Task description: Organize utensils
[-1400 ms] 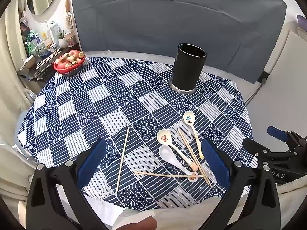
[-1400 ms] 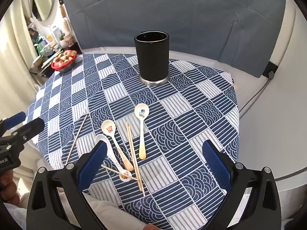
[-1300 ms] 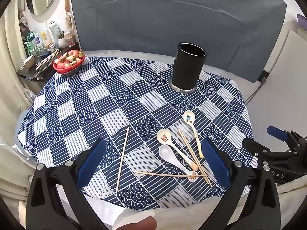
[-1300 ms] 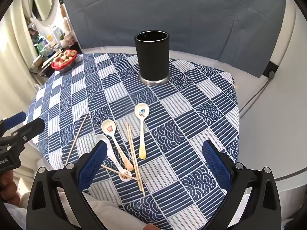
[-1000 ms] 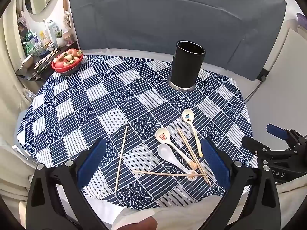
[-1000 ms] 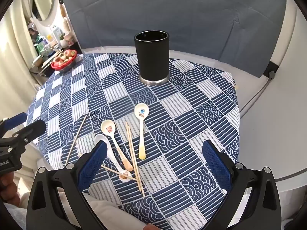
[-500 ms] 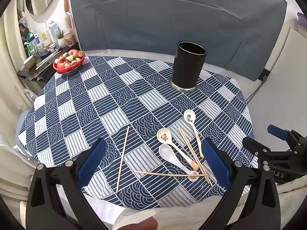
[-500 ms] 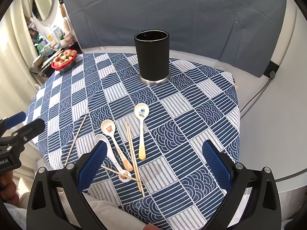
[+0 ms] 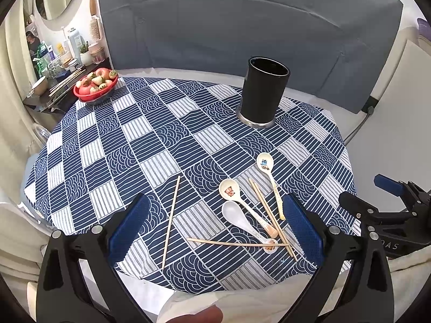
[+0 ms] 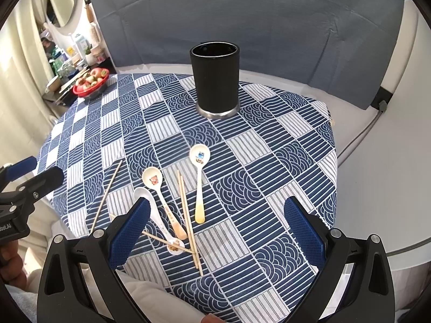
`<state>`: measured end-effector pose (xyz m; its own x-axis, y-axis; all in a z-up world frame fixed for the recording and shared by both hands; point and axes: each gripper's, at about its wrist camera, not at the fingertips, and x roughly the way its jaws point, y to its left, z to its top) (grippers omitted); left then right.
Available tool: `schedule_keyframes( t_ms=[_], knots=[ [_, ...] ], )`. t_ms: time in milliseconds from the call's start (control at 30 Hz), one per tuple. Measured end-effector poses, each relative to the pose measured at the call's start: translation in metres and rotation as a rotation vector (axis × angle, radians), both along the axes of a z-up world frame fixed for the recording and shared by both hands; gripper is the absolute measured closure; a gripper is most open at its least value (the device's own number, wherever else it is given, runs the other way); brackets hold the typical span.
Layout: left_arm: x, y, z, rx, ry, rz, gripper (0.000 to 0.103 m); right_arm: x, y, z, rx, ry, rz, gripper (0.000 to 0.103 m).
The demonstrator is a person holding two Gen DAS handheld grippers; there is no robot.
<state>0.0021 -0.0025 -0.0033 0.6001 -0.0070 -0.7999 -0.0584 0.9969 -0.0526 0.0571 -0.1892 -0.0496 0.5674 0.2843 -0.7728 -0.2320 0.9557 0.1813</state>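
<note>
A black cylindrical utensil holder (image 9: 263, 91) (image 10: 215, 78) stands upright at the far side of the table. Three ceramic spoons lie near the front edge: one with a blue picture (image 9: 265, 162) (image 10: 199, 156), one with a red picture (image 9: 229, 189) (image 10: 152, 178), and a plain white one (image 9: 234, 212) (image 10: 142, 194). Several wooden chopsticks lie among them (image 9: 269, 214) (image 10: 186, 210), and one lies alone to the left (image 9: 171, 219) (image 10: 106, 191). My left gripper (image 9: 215, 231) is open and empty above the front edge. My right gripper (image 10: 215, 231) is open and empty too.
The table has a blue and white patterned cloth (image 9: 150, 140) (image 10: 282, 156). A red bowl of fruit (image 9: 96, 87) (image 10: 90, 83) sits at the far left. A cluttered shelf (image 9: 54, 64) stands beyond it. A grey panel (image 9: 242, 27) backs the table.
</note>
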Motion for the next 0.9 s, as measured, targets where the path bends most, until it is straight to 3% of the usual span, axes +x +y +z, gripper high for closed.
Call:
schedule_keyframes(
  t_ms=[533, 900],
  knots=[
    [0.001, 0.004, -0.002, 0.001, 0.009, 0.008, 0.006, 0.002, 0.005, -0.002, -0.007, 0.006, 0.011, 0.008],
    [0.013, 0.010, -0.012, 0.010, 0.062, 0.015, 0.006, 0.011, 0.013, -0.004, -0.045, 0.022, 0.019, 0.008]
  ],
)
